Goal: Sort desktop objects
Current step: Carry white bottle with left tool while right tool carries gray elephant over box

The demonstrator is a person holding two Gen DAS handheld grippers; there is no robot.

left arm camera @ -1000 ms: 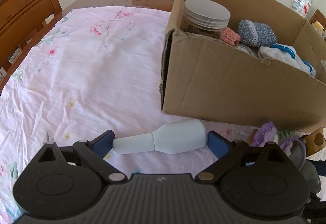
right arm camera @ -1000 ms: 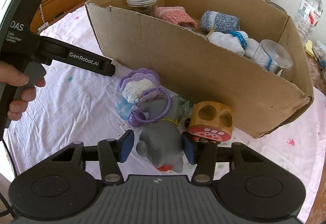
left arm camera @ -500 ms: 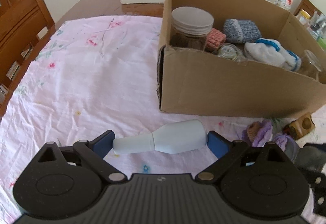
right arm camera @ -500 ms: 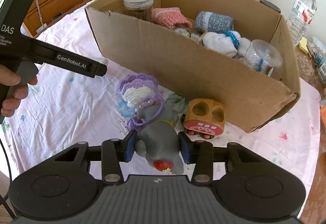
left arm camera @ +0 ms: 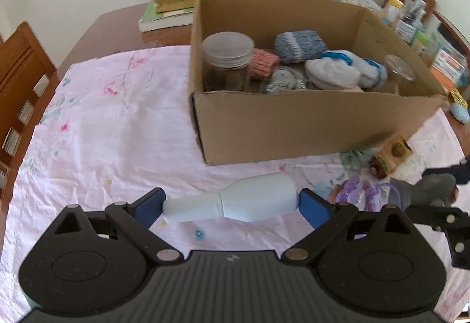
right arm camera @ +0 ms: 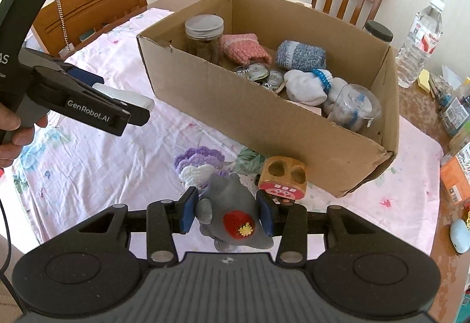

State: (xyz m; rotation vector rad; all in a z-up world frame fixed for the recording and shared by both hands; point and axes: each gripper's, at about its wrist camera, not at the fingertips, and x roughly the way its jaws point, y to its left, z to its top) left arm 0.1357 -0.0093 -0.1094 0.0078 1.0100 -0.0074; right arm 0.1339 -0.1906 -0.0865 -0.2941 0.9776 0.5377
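The left gripper (left arm camera: 232,204) grasps a pale blue bottle (left arm camera: 235,201) lengthwise; the right gripper (right arm camera: 226,212) clamps a grey plush toy (right arm camera: 232,211), both held before the cardboard box (right arm camera: 264,105).

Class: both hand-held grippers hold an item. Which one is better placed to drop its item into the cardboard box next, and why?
Left, probably: the left hand-held gripper holds the white bottle facing the cardboard box squarely, with only bare cloth between. The right hand-held gripper grips the grey toy behind the wooden block.
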